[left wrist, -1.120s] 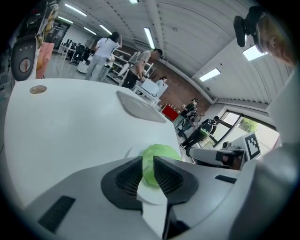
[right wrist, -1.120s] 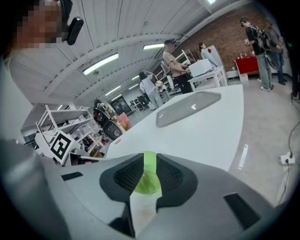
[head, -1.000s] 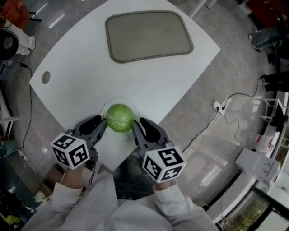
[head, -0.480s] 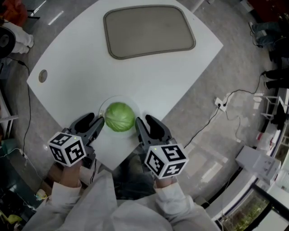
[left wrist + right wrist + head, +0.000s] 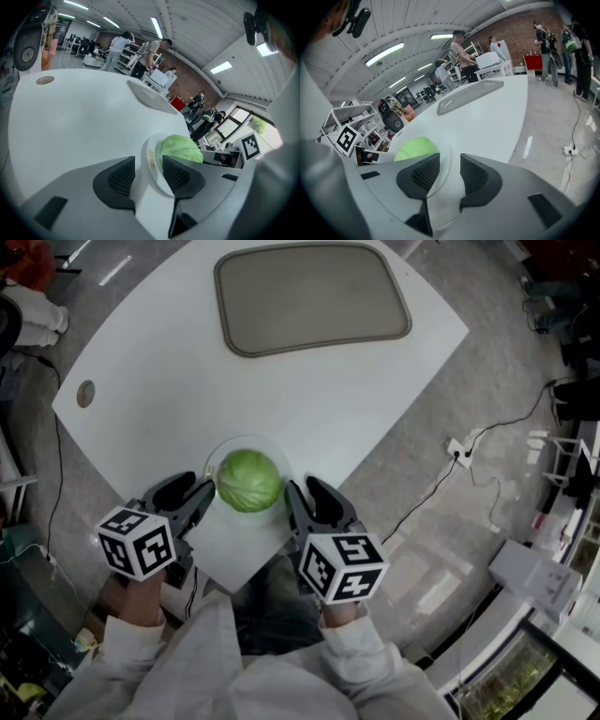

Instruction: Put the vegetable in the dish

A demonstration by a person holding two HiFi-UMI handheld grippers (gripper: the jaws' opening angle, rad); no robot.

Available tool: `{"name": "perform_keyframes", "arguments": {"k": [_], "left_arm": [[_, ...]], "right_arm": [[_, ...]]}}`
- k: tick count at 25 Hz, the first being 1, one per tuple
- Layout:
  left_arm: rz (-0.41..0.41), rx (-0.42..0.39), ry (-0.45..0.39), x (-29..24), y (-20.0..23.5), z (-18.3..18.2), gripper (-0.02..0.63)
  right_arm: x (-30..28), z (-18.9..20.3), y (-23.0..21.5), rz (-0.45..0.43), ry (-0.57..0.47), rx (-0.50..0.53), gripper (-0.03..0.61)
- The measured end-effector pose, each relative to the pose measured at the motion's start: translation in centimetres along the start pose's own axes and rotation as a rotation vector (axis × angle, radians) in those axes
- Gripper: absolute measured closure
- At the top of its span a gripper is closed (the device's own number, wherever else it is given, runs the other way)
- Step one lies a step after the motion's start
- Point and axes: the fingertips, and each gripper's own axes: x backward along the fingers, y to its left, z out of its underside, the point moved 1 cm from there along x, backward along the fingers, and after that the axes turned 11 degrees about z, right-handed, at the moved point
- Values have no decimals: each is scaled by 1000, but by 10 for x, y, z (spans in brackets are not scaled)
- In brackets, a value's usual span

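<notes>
A round green cabbage [image 5: 248,481] lies in a shallow white dish [image 5: 217,459] at the near corner of the white table [image 5: 309,399]. My left gripper [image 5: 195,495] is at the dish's left side and my right gripper [image 5: 305,498] at its right. In the left gripper view the dish rim [image 5: 151,161] runs between the jaws of the left gripper [image 5: 149,173], with the cabbage [image 5: 180,147] just beyond. The right gripper [image 5: 450,173] likewise straddles the rim [image 5: 444,161] beside the cabbage [image 5: 415,147]. Both pairs of jaws have just been opening, and their pads stand off the rim.
A grey rounded tray [image 5: 312,296] lies at the table's far side. A small round cap [image 5: 85,393] sits in the tabletop at the left. A cable and socket strip [image 5: 457,448] lie on the floor to the right. Several people stand far off by shelves.
Both gripper cubes have dropped a little toward the near table corner. The dish and cabbage keep their place between them. The jaws sit looser about the rim than before.
</notes>
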Motion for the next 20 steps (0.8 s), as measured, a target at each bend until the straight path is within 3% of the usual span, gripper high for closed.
{"name": "perform_keyframes", "arguments": {"k": [20], "left_arm": [[-42,-16,125,0,-5,3,431]], "right_arm": [[-6,9,5,41,109,105,462]]}}
